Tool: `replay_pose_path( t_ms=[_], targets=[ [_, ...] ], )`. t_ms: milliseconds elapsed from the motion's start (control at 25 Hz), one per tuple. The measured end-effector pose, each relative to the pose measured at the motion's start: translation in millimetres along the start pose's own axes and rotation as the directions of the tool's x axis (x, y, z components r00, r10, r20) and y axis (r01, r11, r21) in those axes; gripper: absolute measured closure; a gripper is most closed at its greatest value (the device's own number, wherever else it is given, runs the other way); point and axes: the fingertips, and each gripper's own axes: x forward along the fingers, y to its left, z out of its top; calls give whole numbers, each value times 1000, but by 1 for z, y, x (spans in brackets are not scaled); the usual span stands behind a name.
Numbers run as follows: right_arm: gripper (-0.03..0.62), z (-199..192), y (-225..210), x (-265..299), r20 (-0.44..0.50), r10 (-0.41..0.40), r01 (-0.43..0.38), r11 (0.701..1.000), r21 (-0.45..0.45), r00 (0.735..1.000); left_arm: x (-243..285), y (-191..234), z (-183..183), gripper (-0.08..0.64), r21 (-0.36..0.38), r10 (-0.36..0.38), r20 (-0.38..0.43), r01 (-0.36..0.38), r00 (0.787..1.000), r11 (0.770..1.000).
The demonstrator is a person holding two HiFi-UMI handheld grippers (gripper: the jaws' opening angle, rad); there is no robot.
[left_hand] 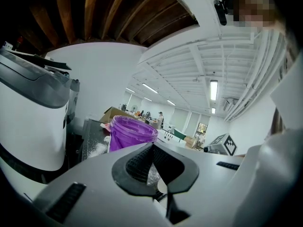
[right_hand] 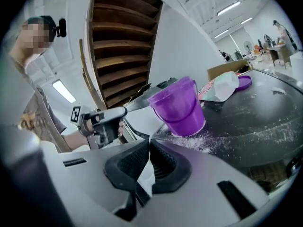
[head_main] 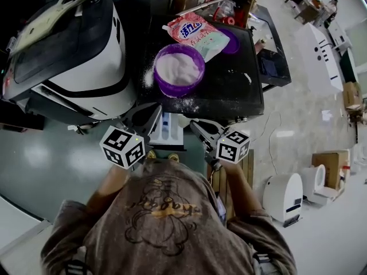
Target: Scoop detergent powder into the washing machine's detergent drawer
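Detergent drawer (head_main: 170,129) low in middle of head view, looks pulled out, between both hand-held grippers. Left hand-held gripper (head_main: 150,114): jaws pressed together, nothing in them. Right hand-held gripper (head_main: 198,129): same, jaws together, empty. Purple bucket (head_main: 179,89) full of white powder (head_main: 178,67) stands on black desk (head_main: 241,90), just above drawer in frame. Some spilled powder (head_main: 186,103) round bucket. No scoop seen. Looks like very start: nothing scooped yet. Next move likely needs finding scoop, opening jaws, reaching up to bucket.
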Motion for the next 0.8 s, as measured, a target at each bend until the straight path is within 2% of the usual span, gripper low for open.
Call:
replay_pose_path(
  t_ms=[200,480,680,800],
  targets=[
    [583,-22,-2,16,-113,-23,7,991,-136,993,-4,-1,-4,540,-3,11,-10,-11,1000,1000],
    [583,-38,-5,30,-218,-54,-12,957,-291,974,-11,2,-6,540,-9,40,-14,-40,999,999],
    [583,-50,-6,38,-274,-85,-37,911,-412,958,-18,5,-8,538,-11,59,-20,-59,998,998],
    [583,-57,-6,43,-307,-109,-60,869,-491,945,-23,8,-9,538,-20,72,-20,-73,997,997]
  ],
)
